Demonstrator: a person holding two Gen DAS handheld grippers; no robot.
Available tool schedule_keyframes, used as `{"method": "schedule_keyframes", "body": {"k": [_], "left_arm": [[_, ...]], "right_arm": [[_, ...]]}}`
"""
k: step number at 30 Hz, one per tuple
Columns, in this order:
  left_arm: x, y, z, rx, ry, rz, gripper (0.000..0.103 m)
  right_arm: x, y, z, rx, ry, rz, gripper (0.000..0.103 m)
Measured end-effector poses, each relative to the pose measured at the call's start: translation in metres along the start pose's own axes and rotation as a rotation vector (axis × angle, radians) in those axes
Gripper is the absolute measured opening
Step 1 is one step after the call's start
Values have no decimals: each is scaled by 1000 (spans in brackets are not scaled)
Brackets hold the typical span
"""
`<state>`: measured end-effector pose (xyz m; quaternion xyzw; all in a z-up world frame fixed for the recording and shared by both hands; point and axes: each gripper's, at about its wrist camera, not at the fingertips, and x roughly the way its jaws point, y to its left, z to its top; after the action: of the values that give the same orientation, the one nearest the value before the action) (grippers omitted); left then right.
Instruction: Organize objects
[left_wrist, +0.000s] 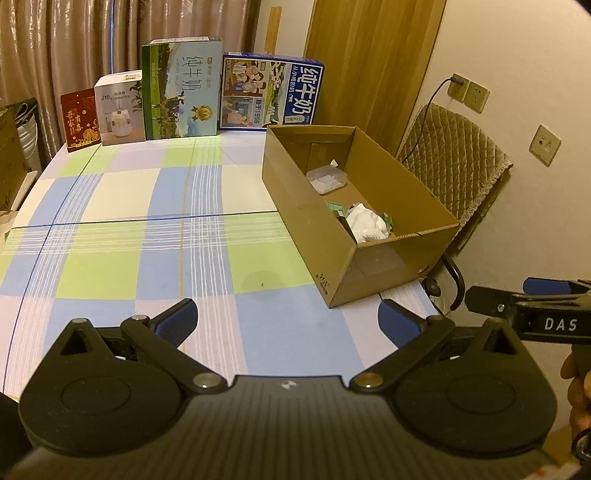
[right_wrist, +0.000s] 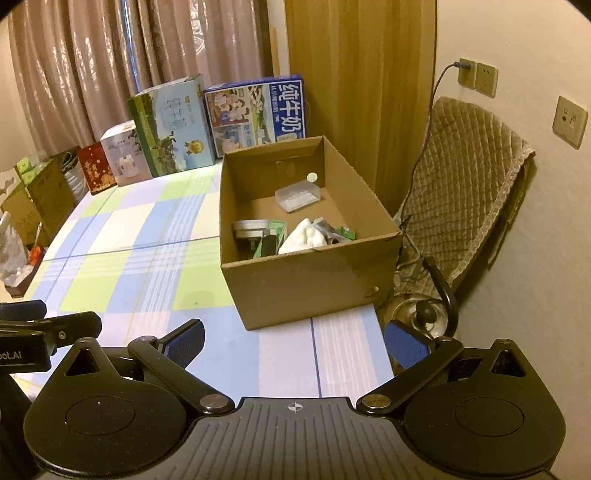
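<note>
An open cardboard box (left_wrist: 373, 266) (right_wrist: 306, 280) stands at the right side of the checked tablecloth (left_wrist: 147, 229) (right_wrist: 140, 258). Inside lie a clear plastic container (left_wrist: 327, 179) (right_wrist: 297, 197), a crumpled white cloth (left_wrist: 367, 223) (right_wrist: 304, 236), green packets (right_wrist: 273, 232) and a round white item (right_wrist: 249, 227). My left gripper (left_wrist: 288, 317) hovers open over the cloth, short of the box, with nothing between its fingers. My right gripper (right_wrist: 293, 343) is open too, just in front of the box's near wall. In the left wrist view, part of the right gripper shows at the right edge, held by a hand (left_wrist: 578, 384).
A row of upright cartons lines the table's far edge: red (left_wrist: 80, 120), white (left_wrist: 119, 109), green milk (left_wrist: 181, 88) and blue milk (left_wrist: 271, 92). A quilted chair (left_wrist: 454, 173) (right_wrist: 465, 184) stands right of the table by the wall. More boxes (right_wrist: 40, 195) sit at the left.
</note>
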<state>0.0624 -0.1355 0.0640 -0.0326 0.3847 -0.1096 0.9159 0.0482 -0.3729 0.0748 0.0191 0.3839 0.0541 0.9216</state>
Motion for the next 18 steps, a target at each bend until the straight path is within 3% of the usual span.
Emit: {"method": "schedule_keyframes", "body": {"k": [18], "left_arm": [[3,-1,-1,3,1,-1,102]], "right_arm": [[1,0,-1,3,1,5,101]]}}
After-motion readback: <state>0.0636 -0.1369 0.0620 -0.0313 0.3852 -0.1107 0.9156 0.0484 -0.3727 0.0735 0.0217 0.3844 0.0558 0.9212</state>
